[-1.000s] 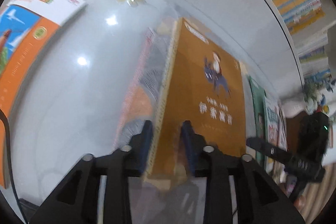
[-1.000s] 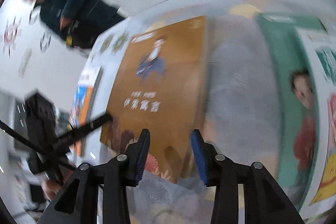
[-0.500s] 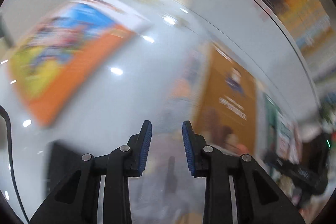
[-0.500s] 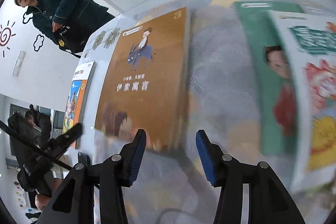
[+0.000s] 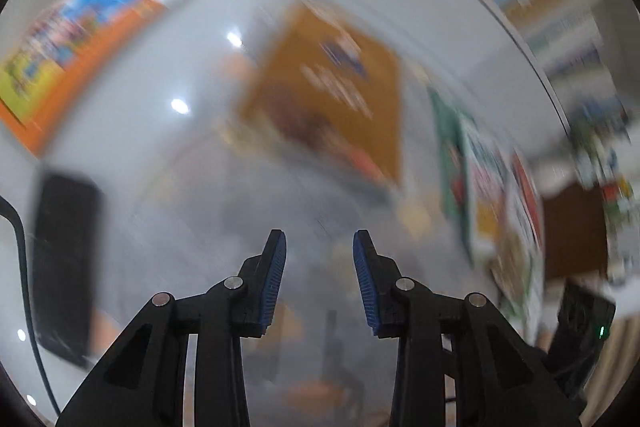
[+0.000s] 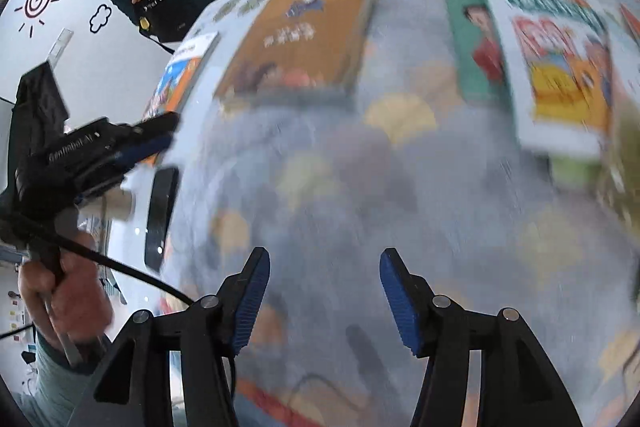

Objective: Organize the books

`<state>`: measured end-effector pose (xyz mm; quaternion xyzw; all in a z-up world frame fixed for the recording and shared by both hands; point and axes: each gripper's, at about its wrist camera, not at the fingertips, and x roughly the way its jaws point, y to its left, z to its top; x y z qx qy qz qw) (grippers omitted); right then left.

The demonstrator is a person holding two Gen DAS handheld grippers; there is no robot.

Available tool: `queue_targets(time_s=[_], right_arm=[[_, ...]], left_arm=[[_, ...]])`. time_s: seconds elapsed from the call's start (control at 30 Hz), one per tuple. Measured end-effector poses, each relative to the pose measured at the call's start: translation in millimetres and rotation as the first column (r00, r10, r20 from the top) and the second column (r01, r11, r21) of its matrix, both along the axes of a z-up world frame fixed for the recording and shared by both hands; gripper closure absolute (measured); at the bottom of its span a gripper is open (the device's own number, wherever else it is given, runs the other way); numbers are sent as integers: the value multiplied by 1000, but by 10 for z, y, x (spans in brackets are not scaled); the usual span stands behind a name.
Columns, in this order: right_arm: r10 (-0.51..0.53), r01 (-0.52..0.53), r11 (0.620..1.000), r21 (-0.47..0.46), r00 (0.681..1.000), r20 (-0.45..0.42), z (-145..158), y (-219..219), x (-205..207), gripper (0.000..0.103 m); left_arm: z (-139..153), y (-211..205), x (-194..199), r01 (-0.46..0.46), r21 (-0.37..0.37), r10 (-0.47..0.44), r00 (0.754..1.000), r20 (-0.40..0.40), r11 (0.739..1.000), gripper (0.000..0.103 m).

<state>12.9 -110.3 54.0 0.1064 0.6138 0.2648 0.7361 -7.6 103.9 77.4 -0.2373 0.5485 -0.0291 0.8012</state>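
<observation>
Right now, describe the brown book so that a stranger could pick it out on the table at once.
Start at the glossy white table, whose surface carries a faint leaf pattern. Several picture books lie flat along its far side, and the brown book lies between an orange-and-blue book and a green book. It alone has a plain mustard-brown cover, with a small figure riding a dark blue animal above pale lettering.

Left gripper: jaws parted by a narrow gap, nothing between the blue pads, having just been opening; pointing steeply downward. Right gripper: jaws parted wider, nothing between the pads, likewise just been opening; also angled steeply down. In the right wrist view the left gripper's body lies at nine o'clock, with the person's left hand wrapped round its handle at eight o'clock
</observation>
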Motion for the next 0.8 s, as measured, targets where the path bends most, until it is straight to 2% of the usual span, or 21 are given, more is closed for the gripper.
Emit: queue_targets(time_s=[0.1, 0.2, 0.37, 0.57, 0.8], right_arm=[[-21, 21, 1000, -3, 999, -33, -67, -235, -227, 48], [-45, 46, 999, 14, 996, -72, -102, -526, -403, 48], [-88, 89, 996, 29, 994, -61, 2, -992, -627, 47], [-109, 109, 993, 38, 994, 9, 184, -1502, -891, 42], [-170, 169, 983, 76, 985, 6, 168, -2042, -1059, 41]], left_arm=[[-100, -532, -201, 93, -40, -95, 995, -40, 995, 71], [-118, -934, -323, 149, -63, -153, 986, -61, 987, 71], [-61, -1523, -511, 220, -68, -224, 972, -63, 973, 71], [9, -2052, -588, 272, -53, -275, 959, -67, 961, 71], [44, -2552, -552, 310, -33, -312, 947, -73, 950, 71]])
